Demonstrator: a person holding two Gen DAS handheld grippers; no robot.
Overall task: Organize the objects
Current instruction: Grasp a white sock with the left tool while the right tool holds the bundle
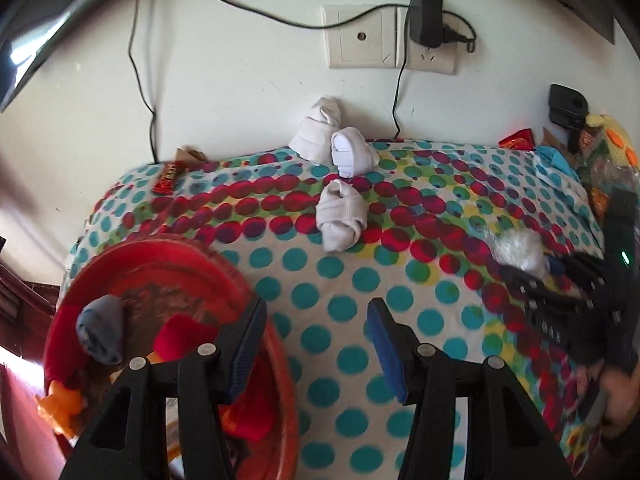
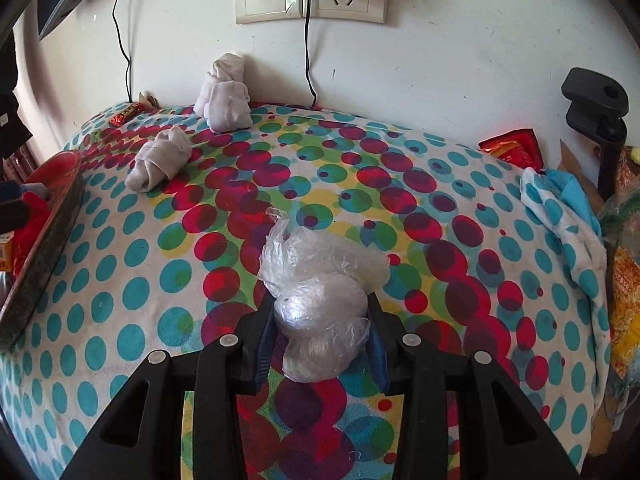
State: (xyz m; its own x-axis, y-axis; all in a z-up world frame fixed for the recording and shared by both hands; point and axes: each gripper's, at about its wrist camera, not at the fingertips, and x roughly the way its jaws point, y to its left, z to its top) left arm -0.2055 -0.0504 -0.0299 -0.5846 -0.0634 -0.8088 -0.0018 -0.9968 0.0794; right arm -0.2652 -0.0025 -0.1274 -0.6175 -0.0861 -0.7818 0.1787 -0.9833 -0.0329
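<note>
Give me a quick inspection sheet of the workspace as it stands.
Surface: polka-dot cloth covers the table.
Job's things: three rolled white socks near the wall; plastic-wrapped bundle; red basin at left holding rolled socks.
Clutter: candy bar, red snack packet, crumpled spotted cloth.
Grippers: left tool open, empty, beside the basin; right tool shut on the bundle.
Cables: black leads hang from wall sockets.
Surroundings: white wall, black clamp at right.

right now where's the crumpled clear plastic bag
In the right wrist view, the crumpled clear plastic bag sits clamped in the right gripper, above the dotted cloth.
</note>
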